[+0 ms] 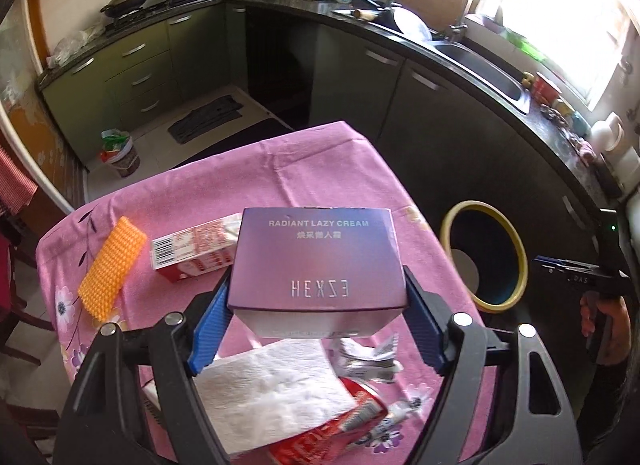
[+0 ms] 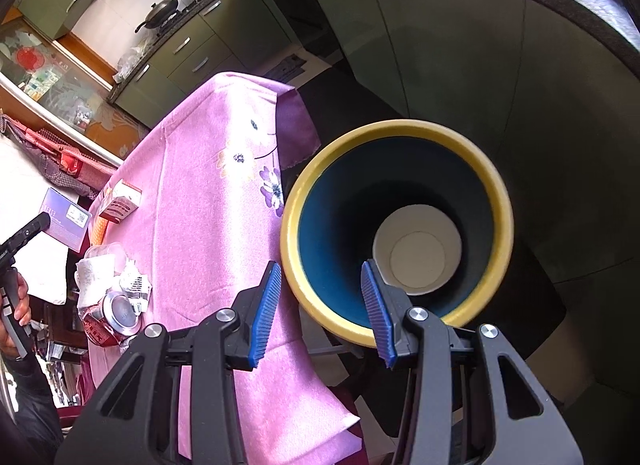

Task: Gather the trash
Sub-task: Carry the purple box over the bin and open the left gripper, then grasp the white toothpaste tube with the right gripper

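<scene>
The table point(image 1: 304, 169) lies under the left gripper point(image 1: 316, 297), which clamps the purple box point(image 1: 316, 257) above the tissue point(image 1: 260, 385). The bin point(image 2: 496, 193) sits just ahead of the right gripper point(image 2: 320, 305), whose jaws are spread with nothing between them. Left of the box lie a carton point(image 1: 192, 253) and sponge point(image 1: 112, 269).

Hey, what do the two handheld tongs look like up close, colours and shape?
Left tongs and right tongs match: black plastic frames with triangular cutouts, silver round bolts, ribbed blue pads on the fingers. A bare hand with a dark sleeve grips the right handle.
</scene>
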`<action>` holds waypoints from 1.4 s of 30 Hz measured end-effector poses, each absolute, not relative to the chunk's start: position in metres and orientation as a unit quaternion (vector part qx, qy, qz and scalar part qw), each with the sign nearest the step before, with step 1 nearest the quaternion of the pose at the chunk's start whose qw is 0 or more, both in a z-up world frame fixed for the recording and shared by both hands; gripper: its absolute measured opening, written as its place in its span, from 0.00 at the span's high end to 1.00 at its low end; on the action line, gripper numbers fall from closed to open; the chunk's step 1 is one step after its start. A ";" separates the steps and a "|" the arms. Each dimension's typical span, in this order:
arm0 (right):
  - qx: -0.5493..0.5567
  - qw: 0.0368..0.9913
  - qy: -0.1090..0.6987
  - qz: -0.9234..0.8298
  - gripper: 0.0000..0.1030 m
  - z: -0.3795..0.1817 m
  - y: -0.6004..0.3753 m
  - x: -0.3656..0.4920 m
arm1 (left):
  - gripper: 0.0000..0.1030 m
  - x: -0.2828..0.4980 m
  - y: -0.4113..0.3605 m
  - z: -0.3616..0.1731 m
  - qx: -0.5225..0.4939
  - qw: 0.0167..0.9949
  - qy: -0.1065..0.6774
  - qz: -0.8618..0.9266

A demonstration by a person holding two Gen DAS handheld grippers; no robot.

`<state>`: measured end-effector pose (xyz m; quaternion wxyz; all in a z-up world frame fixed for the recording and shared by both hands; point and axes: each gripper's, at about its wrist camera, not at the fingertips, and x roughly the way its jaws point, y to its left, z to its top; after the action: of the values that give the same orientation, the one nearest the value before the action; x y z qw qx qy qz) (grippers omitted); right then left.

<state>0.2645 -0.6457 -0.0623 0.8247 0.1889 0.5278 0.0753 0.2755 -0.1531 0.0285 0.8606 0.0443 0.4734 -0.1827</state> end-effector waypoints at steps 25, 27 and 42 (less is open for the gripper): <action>0.199 0.851 0.485 -0.017 0.54 -0.049 -0.736 0.136 | 0.17 0.282 -0.442 -0.019 0.096 0.809 0.442 -0.376; 0.194 0.852 0.486 -0.005 0.54 -0.049 -0.729 0.139 | 0.16 0.273 -0.420 0.003 0.081 0.811 0.428 -0.390; 0.060 0.828 0.500 0.248 0.54 -0.051 -0.519 0.191 | 0.06 0.152 -0.159 0.098 0.009 0.904 0.293 -0.311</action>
<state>0.1915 -0.5192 -0.0510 0.8277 0.0597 0.4999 0.2478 0.1517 -0.1591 0.0978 0.9041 0.0086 0.2926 -0.3113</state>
